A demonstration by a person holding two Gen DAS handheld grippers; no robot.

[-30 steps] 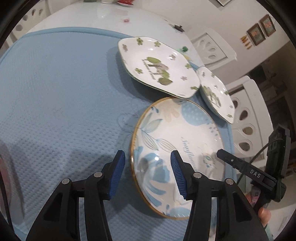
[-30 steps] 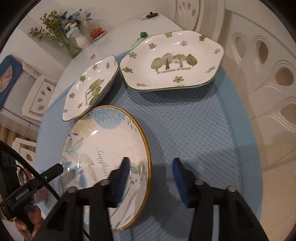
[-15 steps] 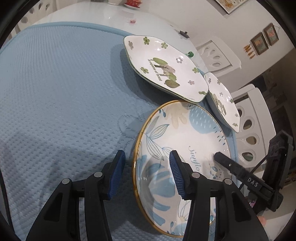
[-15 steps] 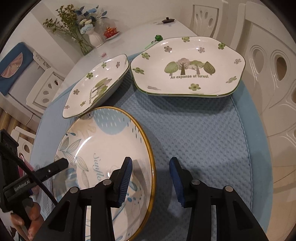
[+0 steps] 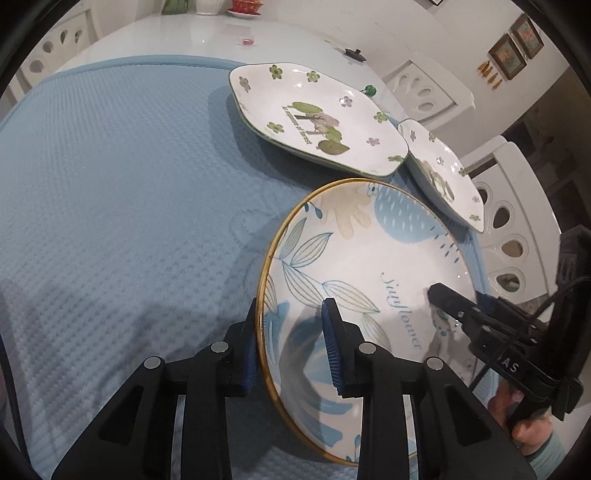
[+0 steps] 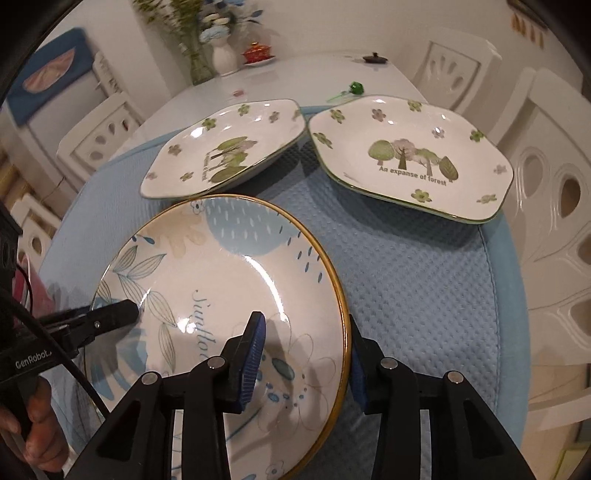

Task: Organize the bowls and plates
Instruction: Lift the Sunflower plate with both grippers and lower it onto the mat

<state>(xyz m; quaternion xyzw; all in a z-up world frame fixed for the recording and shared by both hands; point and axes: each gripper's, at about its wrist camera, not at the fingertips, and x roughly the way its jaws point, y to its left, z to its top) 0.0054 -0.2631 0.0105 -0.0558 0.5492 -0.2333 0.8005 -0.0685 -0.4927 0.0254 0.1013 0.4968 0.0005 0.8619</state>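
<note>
A round gold-rimmed plate with blue leaves [image 5: 369,266] [image 6: 229,280] lies on the blue mat. My left gripper [image 5: 291,347] is open and straddles its left rim, one finger outside and one over the plate. My right gripper [image 6: 306,358] is open and straddles its right rim the same way. Two white hexagonal plates with green trees lie beyond: a larger one [image 5: 314,114] [image 6: 221,151] and another [image 5: 443,177] [image 6: 410,155] at the mat's edge.
The blue waffle mat [image 5: 110,184] covers a white table [image 5: 184,33]. White chairs [image 6: 554,221] stand around it. A vase of flowers [image 6: 221,55] and a red dish [image 6: 256,51] stand at the far end.
Both grippers have moved forward onto the round plate's rim from opposite sides; each now has the rim between its open fingers.
</note>
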